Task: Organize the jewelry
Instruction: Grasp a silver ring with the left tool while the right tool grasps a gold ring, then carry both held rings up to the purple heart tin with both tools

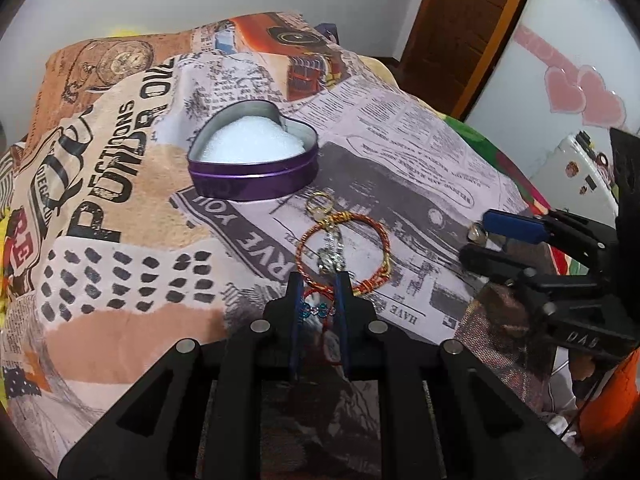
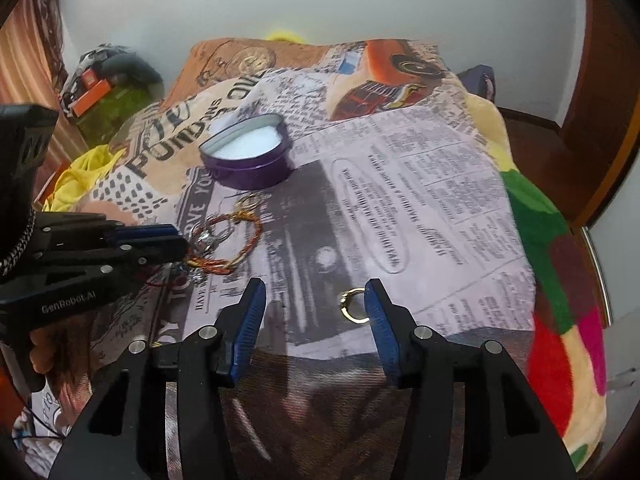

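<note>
A purple heart-shaped tin [image 1: 256,152] with white foam inside stands open on the printed cloth; it also shows in the right wrist view [image 2: 248,160]. In front of it lie a small gold ring [image 1: 320,202], a red-and-gold cord bracelet [image 1: 344,252] and a silver charm piece [image 1: 330,256]. My left gripper [image 1: 318,280] is nearly closed around a beaded red-thread bracelet [image 1: 318,311], low on the cloth. My right gripper [image 2: 314,292] is open just above the cloth, with a gold stone ring [image 2: 352,305] lying beside its right finger. That ring [image 1: 476,234] also shows in the left wrist view.
The newspaper-print cloth [image 2: 420,200] covers a bed over a multicoloured blanket [image 2: 552,320]. A brown door [image 1: 460,28] and a white fridge [image 1: 580,60] stand to the right. A cluttered spot with a yellow cloth [image 2: 80,176] lies at left.
</note>
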`<state>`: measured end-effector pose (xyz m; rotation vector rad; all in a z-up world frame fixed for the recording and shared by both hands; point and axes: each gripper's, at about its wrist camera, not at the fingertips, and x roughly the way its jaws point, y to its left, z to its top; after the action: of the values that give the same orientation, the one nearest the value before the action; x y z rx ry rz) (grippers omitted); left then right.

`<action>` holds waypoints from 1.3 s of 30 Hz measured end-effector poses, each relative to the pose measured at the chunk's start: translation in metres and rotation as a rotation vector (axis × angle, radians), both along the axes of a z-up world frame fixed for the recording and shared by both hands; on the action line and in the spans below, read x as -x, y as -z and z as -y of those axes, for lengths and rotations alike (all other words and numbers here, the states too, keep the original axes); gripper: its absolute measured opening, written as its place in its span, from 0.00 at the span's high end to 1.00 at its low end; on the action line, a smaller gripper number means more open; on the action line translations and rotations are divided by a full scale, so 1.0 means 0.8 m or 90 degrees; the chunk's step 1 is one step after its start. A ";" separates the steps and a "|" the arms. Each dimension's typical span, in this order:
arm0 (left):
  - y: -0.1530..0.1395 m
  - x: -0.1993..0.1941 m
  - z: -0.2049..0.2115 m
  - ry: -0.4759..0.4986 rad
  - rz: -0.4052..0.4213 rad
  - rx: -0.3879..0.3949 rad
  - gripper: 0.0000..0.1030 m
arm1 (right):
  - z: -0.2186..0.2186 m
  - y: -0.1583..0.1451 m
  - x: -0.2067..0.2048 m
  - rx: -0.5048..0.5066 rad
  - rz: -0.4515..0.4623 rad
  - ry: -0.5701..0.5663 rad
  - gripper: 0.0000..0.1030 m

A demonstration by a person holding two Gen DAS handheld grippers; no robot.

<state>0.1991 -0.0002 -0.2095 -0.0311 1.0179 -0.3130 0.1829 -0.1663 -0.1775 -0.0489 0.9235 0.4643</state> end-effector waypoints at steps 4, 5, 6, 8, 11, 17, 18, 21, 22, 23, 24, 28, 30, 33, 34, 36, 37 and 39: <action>0.003 -0.006 -0.004 -0.006 -0.006 0.018 0.86 | 0.010 -0.003 -0.003 0.000 0.003 0.021 0.54; 0.004 -0.007 -0.004 -0.006 -0.006 0.018 0.86 | 0.011 -0.003 -0.004 0.000 0.003 0.024 0.54; 0.005 -0.008 -0.002 -0.006 -0.006 0.018 0.86 | 0.013 -0.002 -0.005 0.001 0.002 0.028 0.54; 0.006 -0.010 0.000 -0.006 -0.006 0.017 0.86 | 0.013 0.001 -0.007 0.008 0.001 0.032 0.54; 0.008 -0.014 0.001 -0.007 -0.009 0.021 0.86 | 0.013 0.008 -0.009 0.015 -0.006 0.032 0.54; 0.010 -0.021 0.002 -0.010 -0.009 0.025 0.86 | 0.012 0.014 -0.009 0.026 -0.002 0.027 0.54; 0.008 -0.020 0.003 -0.007 -0.005 0.027 0.86 | 0.012 0.015 -0.009 0.028 0.000 0.027 0.54; 0.004 -0.019 0.008 0.003 0.005 0.024 0.86 | 0.011 0.016 -0.009 0.037 0.008 0.028 0.58; 0.005 -0.022 0.011 0.005 0.003 0.022 0.86 | 0.011 0.016 -0.010 0.037 0.009 0.028 0.59; 0.007 -0.024 0.011 0.004 0.000 0.020 0.86 | 0.011 0.017 -0.010 0.037 0.009 0.029 0.60; 0.009 -0.028 0.012 0.002 -0.004 0.017 0.86 | 0.011 0.017 -0.010 0.038 0.010 0.029 0.61; 0.011 -0.031 0.008 -0.005 -0.005 0.028 0.90 | 0.011 0.018 -0.011 0.041 0.014 0.033 0.78; 0.007 -0.027 0.007 -0.002 0.004 0.035 0.96 | 0.011 0.018 -0.012 0.039 0.014 0.034 0.82; 0.000 -0.021 0.007 -0.001 0.020 0.034 0.96 | 0.008 0.017 -0.012 0.042 0.020 0.036 0.83; -0.001 -0.019 0.007 -0.001 0.023 0.035 0.96 | 0.007 0.017 -0.011 0.043 0.022 0.036 0.83; -0.004 -0.017 0.006 -0.003 0.027 0.036 0.96 | 0.004 0.016 -0.010 0.044 0.024 0.035 0.83; -0.006 -0.016 0.005 -0.005 0.028 0.038 0.96 | 0.004 0.016 -0.009 0.043 0.024 0.034 0.83; -0.011 -0.013 0.003 -0.008 0.033 0.041 0.96 | 0.005 0.014 -0.009 0.040 0.023 0.035 0.83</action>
<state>0.2095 -0.0026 -0.2008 -0.0878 0.9563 -0.3335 0.1898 -0.1701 -0.1888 -0.0889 0.9016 0.3823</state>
